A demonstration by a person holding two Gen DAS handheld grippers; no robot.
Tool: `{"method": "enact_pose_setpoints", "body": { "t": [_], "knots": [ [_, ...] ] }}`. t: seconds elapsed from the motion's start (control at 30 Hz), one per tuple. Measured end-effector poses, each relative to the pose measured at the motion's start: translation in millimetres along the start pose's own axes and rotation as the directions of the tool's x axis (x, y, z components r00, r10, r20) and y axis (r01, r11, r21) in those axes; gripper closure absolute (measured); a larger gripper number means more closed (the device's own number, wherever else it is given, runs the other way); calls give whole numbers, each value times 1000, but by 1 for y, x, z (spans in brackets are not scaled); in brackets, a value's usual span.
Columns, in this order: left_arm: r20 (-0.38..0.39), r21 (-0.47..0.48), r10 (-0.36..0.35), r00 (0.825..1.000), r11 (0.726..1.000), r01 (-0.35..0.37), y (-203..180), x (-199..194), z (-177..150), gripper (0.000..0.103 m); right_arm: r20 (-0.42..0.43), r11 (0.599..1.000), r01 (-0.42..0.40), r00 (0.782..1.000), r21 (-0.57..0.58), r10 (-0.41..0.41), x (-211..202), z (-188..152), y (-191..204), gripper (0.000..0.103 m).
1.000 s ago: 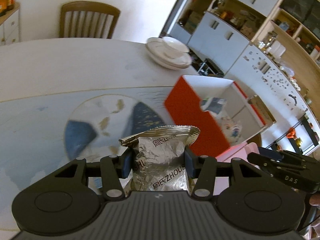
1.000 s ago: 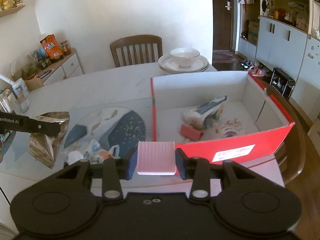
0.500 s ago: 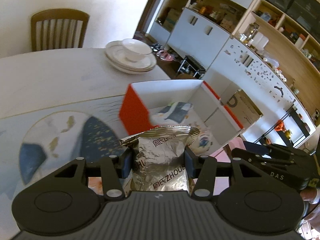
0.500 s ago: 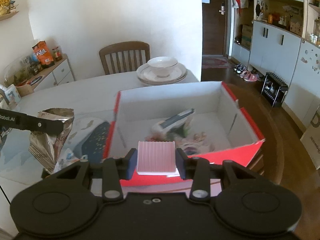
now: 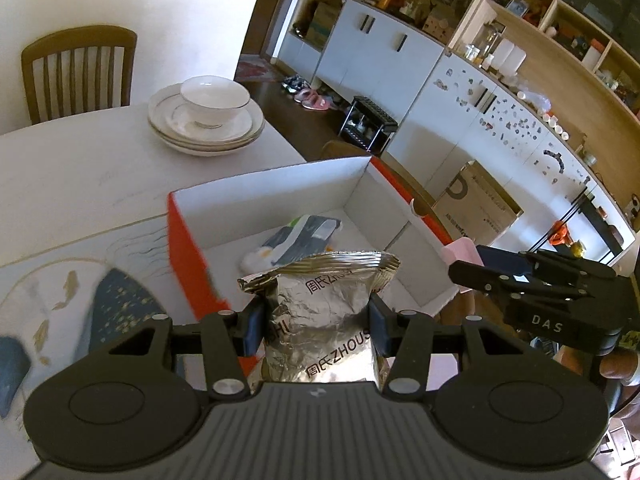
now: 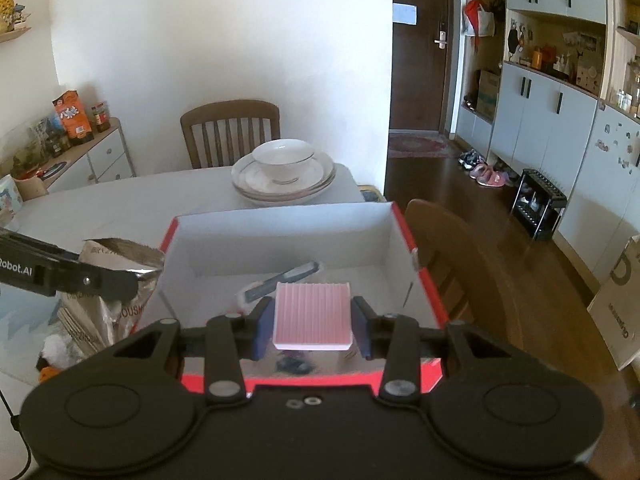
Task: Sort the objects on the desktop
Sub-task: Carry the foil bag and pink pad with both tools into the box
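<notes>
My left gripper is shut on a crinkled silver foil snack bag, held upright at the near left edge of a red box with a white inside. My right gripper is shut on a pink ribbed pad, hovering over the box's near wall. In the box lie a dark-and-white packet and other small items. In the right wrist view the foil bag and the left gripper's finger show at the left. The right gripper shows at the right of the left wrist view.
A stack of white plates with a bowl on top sits on the table behind the box. A placemat with a blue pattern lies left of the box. A wooden chair stands at the far side, another right of the box.
Both grippers have moved toward the red box with their loads. The foil bag now hangs at the box's left edge, and the pink pad now sits over its near wall.
</notes>
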State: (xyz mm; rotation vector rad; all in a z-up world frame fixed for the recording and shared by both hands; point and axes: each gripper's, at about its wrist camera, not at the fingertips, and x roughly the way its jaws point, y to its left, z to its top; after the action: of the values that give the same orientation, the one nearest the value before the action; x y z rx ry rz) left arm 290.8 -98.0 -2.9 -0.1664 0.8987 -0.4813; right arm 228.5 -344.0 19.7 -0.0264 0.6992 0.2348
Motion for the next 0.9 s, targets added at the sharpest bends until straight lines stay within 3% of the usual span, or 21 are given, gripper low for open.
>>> {"method": "enact_pose_setpoints", "body": {
  "t": [0.37,0.9],
  "knots": [
    [-21,52,88,996,995,-86,-16,53,33,53,-59,999,-17,998,-27,16,48,12,-28,63],
    [-133,79,195,972,979,-185,5,123,58,53,-176,997,-42,984,-62,31,111,9,-33,63]
  ]
}}
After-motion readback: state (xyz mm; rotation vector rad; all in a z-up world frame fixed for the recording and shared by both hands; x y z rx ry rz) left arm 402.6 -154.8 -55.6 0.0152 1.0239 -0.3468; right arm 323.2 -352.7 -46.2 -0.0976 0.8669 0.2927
